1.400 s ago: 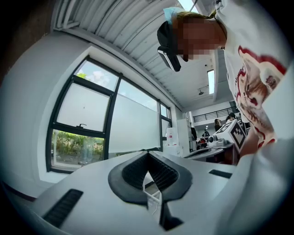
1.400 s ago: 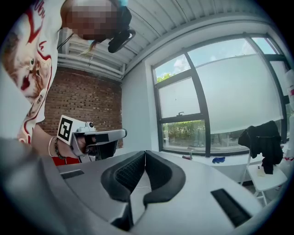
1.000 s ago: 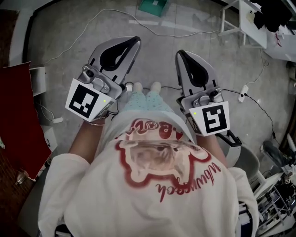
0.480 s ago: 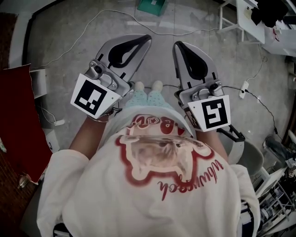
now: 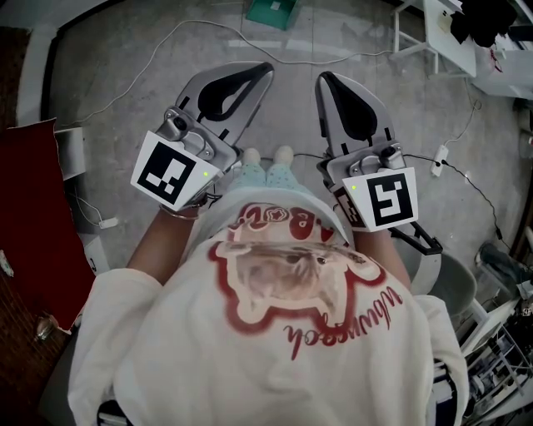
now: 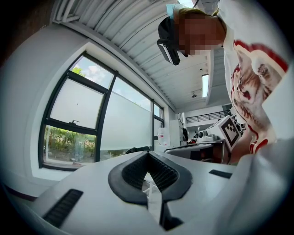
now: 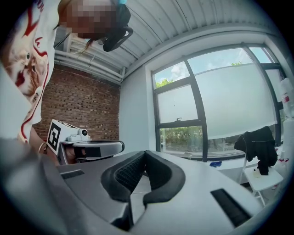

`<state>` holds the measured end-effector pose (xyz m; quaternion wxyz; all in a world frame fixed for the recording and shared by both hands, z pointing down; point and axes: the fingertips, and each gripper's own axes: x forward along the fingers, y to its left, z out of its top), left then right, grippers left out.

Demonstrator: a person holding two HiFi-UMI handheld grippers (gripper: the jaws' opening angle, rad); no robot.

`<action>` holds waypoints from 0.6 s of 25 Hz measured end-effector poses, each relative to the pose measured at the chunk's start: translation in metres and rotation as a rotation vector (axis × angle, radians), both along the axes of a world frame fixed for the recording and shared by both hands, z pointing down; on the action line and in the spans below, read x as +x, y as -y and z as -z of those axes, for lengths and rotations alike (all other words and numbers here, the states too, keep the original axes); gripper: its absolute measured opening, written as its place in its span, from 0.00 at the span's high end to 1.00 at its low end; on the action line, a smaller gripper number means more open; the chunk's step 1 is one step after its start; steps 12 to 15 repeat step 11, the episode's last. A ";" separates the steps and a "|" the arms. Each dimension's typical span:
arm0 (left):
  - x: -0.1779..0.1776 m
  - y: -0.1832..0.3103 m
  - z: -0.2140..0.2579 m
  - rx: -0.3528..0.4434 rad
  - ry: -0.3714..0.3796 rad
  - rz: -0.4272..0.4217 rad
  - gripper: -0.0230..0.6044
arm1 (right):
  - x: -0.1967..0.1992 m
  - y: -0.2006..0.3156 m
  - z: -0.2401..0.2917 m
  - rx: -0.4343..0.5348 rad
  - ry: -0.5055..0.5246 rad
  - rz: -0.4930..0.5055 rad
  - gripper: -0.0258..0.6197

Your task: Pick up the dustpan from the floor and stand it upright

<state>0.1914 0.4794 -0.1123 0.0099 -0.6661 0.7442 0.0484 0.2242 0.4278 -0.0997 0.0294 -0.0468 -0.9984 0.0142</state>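
Item 1. Left gripper (image 5: pixel 262 71): grey, hand-held and pointing level. The jaws are closed tip to tip with nothing between them; its own view shows the ribbed black pads (image 6: pixel 158 172) meeting at the front. The marker cube (image 5: pixel 171 170) is at the rear.

Item 2. Right gripper (image 5: pixel 323 79): same make, beside the left and apart from it. The jaws are closed and empty, and the pads (image 7: pixel 126 174) touch at the tip.

Item 3. Teal flat object (image 5: pixel 273 10): lies on the grey floor (image 5: pixel 416 125) at the top edge of the head view, well ahead of both grippers and cut off by the frame. It has a pale square patch on top. Whether it is the dustpan cannot be told.

Item 4. White cable (image 5: pixel 166 37): loops across the floor beside the teal object.

Item 5. Red panel (image 5: pixel 33 208): at the left edge.
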 end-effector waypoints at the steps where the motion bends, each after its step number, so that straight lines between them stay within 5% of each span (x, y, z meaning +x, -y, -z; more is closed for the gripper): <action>1: 0.000 0.001 0.000 0.000 -0.002 0.000 0.93 | 0.000 0.001 -0.001 -0.004 -0.002 0.000 0.92; 15: 0.007 0.007 0.003 0.002 0.002 0.004 0.93 | 0.006 0.005 -0.001 -0.010 -0.002 0.005 0.92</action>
